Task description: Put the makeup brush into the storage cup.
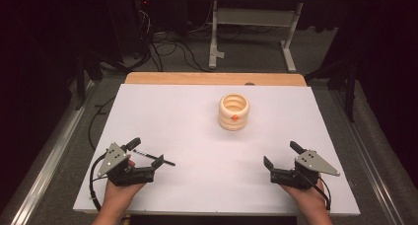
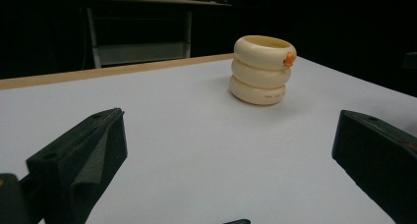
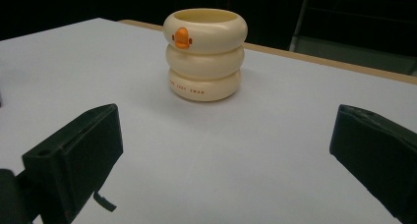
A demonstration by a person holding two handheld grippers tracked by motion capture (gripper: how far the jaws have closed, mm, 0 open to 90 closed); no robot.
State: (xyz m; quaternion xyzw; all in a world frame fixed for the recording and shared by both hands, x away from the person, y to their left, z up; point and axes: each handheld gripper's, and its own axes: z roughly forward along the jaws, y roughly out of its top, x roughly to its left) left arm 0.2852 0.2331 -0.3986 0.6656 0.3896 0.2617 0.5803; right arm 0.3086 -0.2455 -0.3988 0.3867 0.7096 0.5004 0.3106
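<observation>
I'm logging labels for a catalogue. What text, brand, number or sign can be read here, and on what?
Cup, bottom ring: a line of small red letters, too blurred to read for sure.
Cup, top ring: an orange mark, a sign with no words.
Pen: no legible text.

Small lettering on the cream ringed cup (image 3: 205, 55) is too small to be read. The pen (image 1: 154, 157) is partly hidden behind the left tool (image 1: 146, 153).
</observation>
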